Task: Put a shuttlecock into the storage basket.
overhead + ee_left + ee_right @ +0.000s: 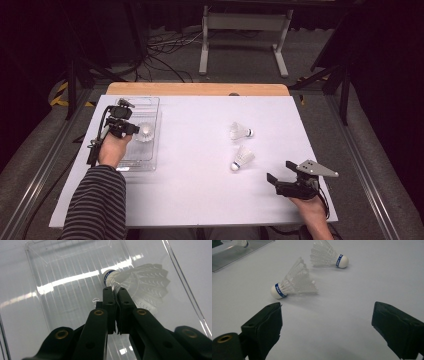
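A clear plastic tray [150, 107] lies at the table's left. Over it, my left gripper [134, 129] pinches a white shuttlecock [145, 132]. In the left gripper view the jaws [115, 290] stand almost together on the feather stems just behind the blue-banded cork, and the shuttlecock [146, 280] lies low over the tray's ribbed floor [62, 270]. Two more shuttlecocks [241, 131] [243, 158] rest on the white table right of centre. My right gripper [280, 171] hovers open near the front right. Its wide-spread jaws [327, 312] face the nearer shuttlecock [294, 282], with the farther one [327, 256] behind.
The white board [200, 200] covers a wooden table whose far edge [197, 89] shows. Cables and a metal stand [245, 35] sit on the floor beyond. The tray's corner [227, 255] appears at the upper left of the right gripper view.
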Available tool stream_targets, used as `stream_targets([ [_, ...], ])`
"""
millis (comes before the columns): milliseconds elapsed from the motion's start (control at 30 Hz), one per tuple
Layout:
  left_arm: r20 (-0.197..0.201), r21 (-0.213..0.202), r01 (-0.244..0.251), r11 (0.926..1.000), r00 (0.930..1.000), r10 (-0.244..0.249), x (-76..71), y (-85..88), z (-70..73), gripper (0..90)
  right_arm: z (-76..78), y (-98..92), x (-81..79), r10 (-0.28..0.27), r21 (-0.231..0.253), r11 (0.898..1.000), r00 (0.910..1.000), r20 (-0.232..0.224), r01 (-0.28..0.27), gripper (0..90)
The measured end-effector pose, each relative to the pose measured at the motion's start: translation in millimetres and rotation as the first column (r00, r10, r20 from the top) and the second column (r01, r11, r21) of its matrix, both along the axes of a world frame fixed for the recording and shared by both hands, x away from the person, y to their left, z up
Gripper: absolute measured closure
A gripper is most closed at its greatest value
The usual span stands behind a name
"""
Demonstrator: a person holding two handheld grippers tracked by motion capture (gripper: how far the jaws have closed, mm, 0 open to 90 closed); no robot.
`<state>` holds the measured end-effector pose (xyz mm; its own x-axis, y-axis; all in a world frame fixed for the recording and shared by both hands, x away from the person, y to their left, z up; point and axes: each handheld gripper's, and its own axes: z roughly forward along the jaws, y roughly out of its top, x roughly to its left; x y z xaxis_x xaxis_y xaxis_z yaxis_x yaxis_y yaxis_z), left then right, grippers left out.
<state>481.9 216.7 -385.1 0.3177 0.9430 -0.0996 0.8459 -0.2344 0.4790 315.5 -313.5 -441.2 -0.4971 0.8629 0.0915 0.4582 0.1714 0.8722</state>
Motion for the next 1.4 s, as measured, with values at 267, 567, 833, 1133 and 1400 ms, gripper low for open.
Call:
stream_targets([
  [267,-0.007,-0.003,0.021,0.9998,0.9998,-0.021,-1.0,-2.9,0.2,76.3,0.1,0.0,-0.2,-0.002,0.001,1.000,1.0000,0.003,0.002,10.5],
  [567,-0.022,-0.020,0.024,0.9995,0.9995,-0.024,-3.7,-3.1,2.2,50.5,0.2,0.2,-0.3,-0.003,-0.005,1.000,1.0000,0.003,0.003,10.6],
  [833,-0.015,-0.020,0.011,0.9997,0.9998,-0.011,-7.6,-3.1,5.1,40.5,0.2,0.5,-0.3,-0.001,-0.005,1.000,1.0000,0.005,0.001,10.6],
  [1133,0.026,-0.005,0.022,0.9997,0.9994,-0.022,-16.7,-6.7,13.3,33.0,0.5,0.6,-0.6,-0.001,-0.008,1.000,1.0000,0.007,0.001,10.6],
  [1400,0.052,-0.024,0.031,0.9992,0.9982,-0.030,-23.5,-6.2,18.0,31.2,0.5,0.6,-0.5,-0.001,-0.008,1.000,1.0000,0.008,0.001,10.6],
])
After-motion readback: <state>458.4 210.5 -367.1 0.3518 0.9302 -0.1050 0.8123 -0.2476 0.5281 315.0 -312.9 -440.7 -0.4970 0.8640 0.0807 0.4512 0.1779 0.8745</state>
